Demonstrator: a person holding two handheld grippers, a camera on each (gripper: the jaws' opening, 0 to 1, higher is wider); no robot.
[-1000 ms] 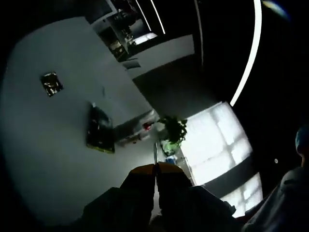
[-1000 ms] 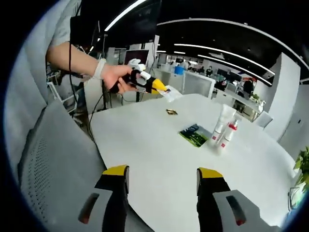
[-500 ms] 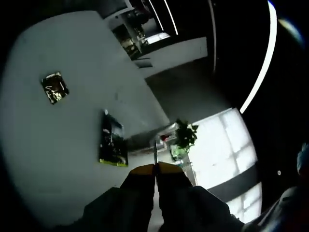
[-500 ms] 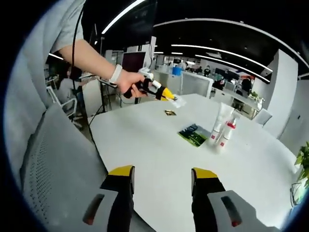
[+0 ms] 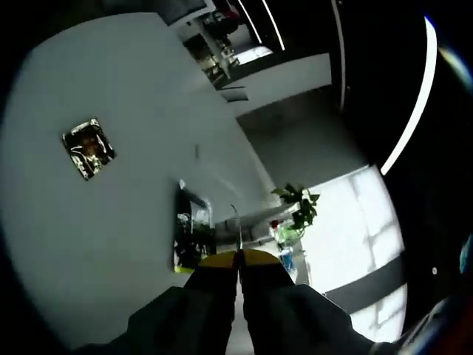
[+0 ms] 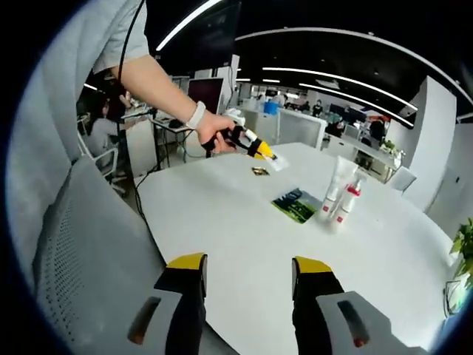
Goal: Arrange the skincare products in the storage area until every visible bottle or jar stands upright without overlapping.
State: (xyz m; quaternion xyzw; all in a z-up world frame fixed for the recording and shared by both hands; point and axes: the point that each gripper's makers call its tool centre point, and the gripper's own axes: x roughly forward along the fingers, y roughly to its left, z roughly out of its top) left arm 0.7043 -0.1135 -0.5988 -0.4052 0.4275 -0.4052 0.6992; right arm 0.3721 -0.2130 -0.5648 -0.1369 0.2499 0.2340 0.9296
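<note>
White table (image 6: 244, 237) (tubes (image 6: 338, 194), packets (image 6: 295, 205))

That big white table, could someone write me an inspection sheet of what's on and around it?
Surface: round white table, mostly bare.
Job's things: white skincare tubes and red-capped bottles standing upright, close together.
Clutter: flat green-and-black packet; small shiny foil sachet.
Grippers: left gripper held over the far table edge, jaws shut on a thin clear sachet; right gripper open, holding nothing.
Cables: dark cable hanging by the person's arm.
Surroundings: grey mesh chair, office desks, potted green plant, ceiling light strips.
</note>
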